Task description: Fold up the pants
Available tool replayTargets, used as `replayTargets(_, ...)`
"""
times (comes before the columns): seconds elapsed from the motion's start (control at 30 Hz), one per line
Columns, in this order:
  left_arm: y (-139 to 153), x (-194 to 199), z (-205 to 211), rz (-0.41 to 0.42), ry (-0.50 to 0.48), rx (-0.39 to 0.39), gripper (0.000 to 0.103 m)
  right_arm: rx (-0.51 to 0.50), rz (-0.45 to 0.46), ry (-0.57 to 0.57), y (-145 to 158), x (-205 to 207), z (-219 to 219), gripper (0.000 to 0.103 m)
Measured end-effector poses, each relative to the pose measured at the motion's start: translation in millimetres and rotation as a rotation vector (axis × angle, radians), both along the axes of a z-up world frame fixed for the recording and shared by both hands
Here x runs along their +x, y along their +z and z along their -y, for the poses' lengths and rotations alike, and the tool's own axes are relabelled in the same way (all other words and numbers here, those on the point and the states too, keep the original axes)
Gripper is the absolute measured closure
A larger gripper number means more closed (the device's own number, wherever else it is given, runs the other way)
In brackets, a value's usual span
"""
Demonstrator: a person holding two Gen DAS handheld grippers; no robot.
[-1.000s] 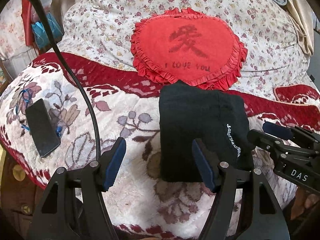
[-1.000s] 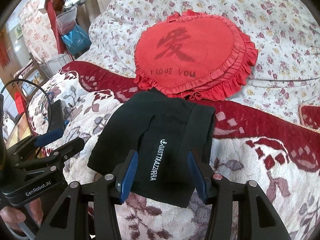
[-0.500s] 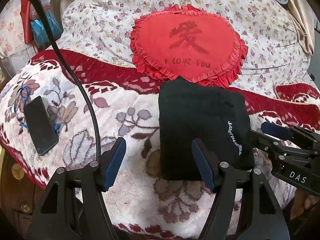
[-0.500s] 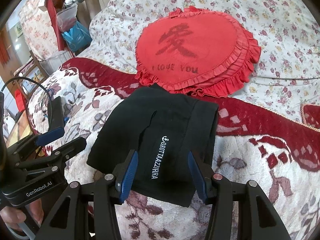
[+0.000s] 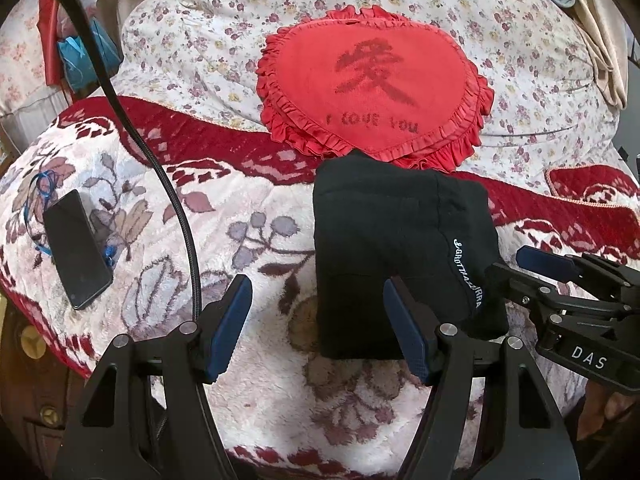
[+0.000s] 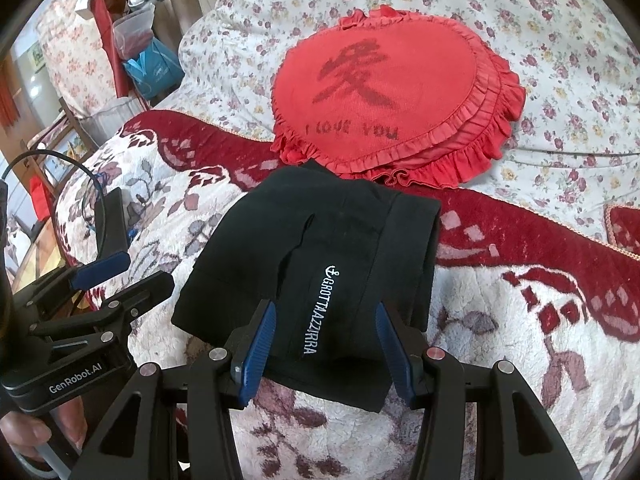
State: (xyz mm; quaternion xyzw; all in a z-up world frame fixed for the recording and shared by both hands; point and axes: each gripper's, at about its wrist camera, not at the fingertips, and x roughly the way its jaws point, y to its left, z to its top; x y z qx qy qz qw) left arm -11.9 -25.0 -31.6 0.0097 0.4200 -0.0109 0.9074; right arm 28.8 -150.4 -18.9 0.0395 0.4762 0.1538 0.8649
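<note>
While both grippers hang over the bed, each one gapes wide with nothing between its pads.

Left gripper (image 5: 316, 320): jaws spread far apart, blue pads bare, holding nothing. Its right pad (image 5: 404, 332) stands in front of the near edge of the pants; contact cannot be told from this view.

Phone (image 5: 76, 248): one, black, lying flat on the blanket (image 5: 200, 216) well left of the left gripper, a blue cord under it.

Cable (image 5: 168, 200): one, black, curving down from the upper left to the left gripper.

Pants (image 5: 400, 248): one pair, black, folded into a compact block on the blanket, white lettering running along the right side. In the left wrist view the block lies ahead and right of the left jaws. In the right wrist view the pants (image 6: 320, 264) lie straight ahead, the near edge between the two pads.

Right gripper (image 6: 324, 344): jaws wide, gripping nothing, pads flanking the near fold and the lettering.

Pillow (image 6: 384, 88): one, red, heart-shaped, frilled, just behind the pants, its lower frill touching their far edge.

Count: two grippers, one pants, one pillow, one phone.
</note>
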Motion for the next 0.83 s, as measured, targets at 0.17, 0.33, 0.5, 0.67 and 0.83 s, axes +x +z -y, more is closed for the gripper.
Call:
replayTargets(0.17,0,0,-1,-0.001,0.0,-0.001,0.034,-0.007,-0.005,0.013,-1,1,-1,0.053)
replayTargets(0.33,0,0,-2,0.002,0.0,-0.004,0.034,-0.008,-0.005,0.014,-1,1,-1,0.053)
replayTargets(0.5,-1,-2,2,0.01,0.002,0.002,0.035,-0.01,-0.008,0.016,-1,1,-2,0.053)
replayTargets(0.67,1,-2,1,0.017,0.003,-0.001,0.034,-0.009,-0.007,0.025,0,0,-1,0.053)
replayTargets(0.83,2,0,-5,0.017,0.004,0.002,0.035,0.012,0.011,-0.02,-1,3,17,0.053)
